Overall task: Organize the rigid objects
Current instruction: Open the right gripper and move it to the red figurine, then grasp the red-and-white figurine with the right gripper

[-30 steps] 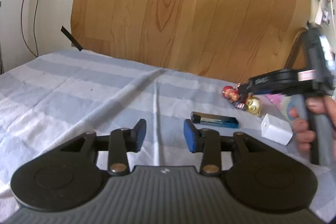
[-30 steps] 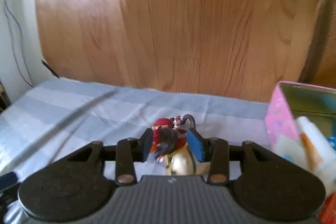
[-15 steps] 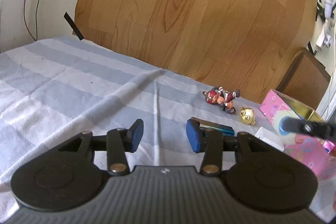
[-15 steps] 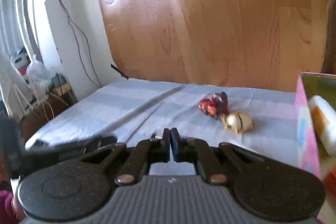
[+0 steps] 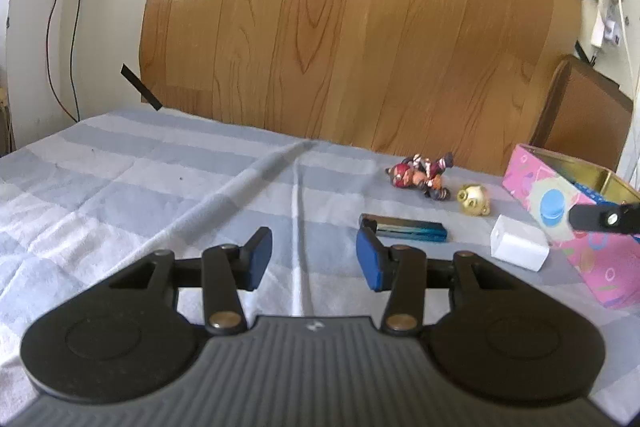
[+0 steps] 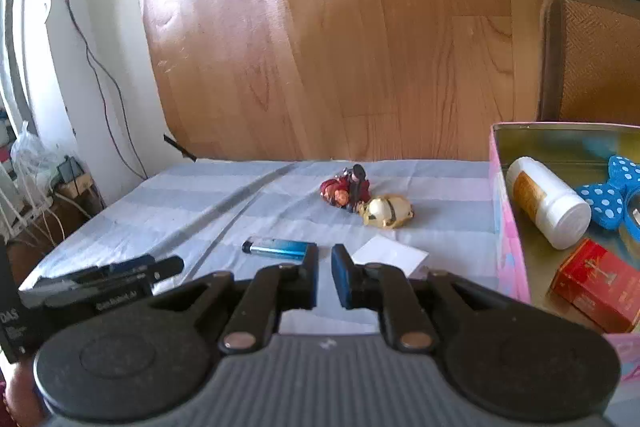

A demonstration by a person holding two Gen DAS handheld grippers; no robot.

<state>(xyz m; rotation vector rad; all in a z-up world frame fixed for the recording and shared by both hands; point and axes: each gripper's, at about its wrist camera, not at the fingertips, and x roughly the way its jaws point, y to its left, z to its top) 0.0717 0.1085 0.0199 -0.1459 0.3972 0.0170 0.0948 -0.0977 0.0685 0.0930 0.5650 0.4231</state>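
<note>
On the striped bedsheet (image 6: 120, 227) near the pink box (image 6: 505, 227) lie a blue lighter (image 6: 276, 247), a white cube (image 6: 390, 255) and two small figurines (image 6: 368, 201): probably light, hard, slippery. The lighter is best pinched across its narrow sides. Left gripper (image 5: 314, 259) jaws wide, empty; right gripper (image 6: 325, 277) jaws narrow, empty.

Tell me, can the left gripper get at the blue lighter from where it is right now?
Probably yes. The left gripper is open and empty, and the blue lighter lies flat on the striped cloth just ahead and to its right, with nothing between them. The white cube sits apart from it.
</note>
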